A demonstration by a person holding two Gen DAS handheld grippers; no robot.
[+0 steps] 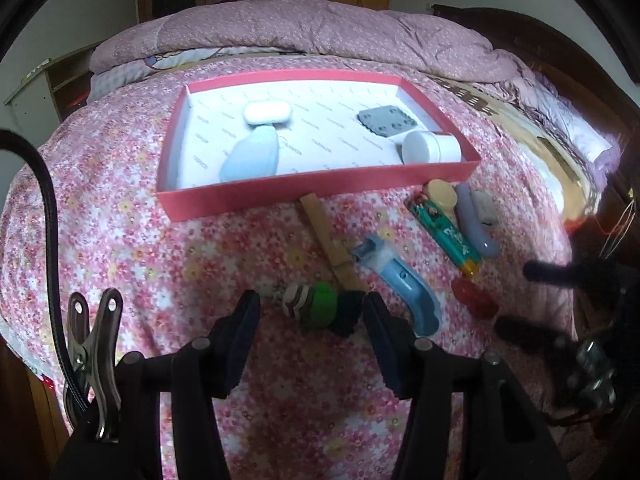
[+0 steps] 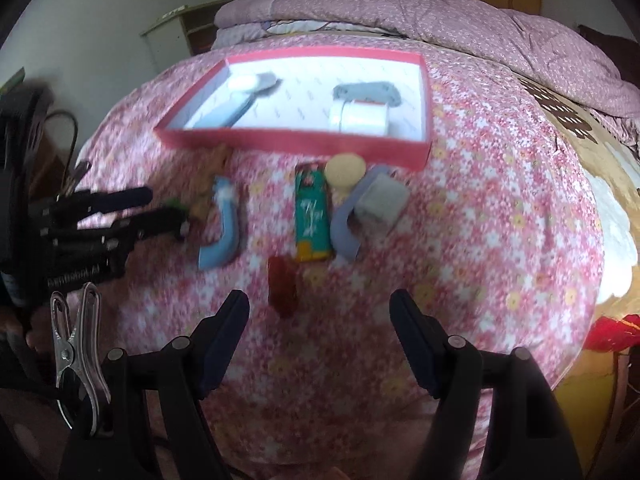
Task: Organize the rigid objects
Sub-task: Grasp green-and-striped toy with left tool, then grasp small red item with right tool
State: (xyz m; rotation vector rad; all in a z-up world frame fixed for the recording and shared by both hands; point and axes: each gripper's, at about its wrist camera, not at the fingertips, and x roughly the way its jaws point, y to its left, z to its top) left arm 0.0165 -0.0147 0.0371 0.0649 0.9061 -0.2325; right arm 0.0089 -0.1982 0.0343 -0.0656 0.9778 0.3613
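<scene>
the right wrist view is blurred. a green striped toy (image 1: 316,306) lies half hidden between the left gripper (image 1: 311,309) jaws, apart. the right gripper (image 2: 320,308) jaws gape over bare bedspread (image 2: 480,220).

The right gripper (image 2: 318,312) hangs with jaws apart above a red object (image 2: 282,286) on the floral bedspread (image 2: 480,240).

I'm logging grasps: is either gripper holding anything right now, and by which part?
Nothing is held: the left gripper and right gripper both stand open above the bed.
</scene>
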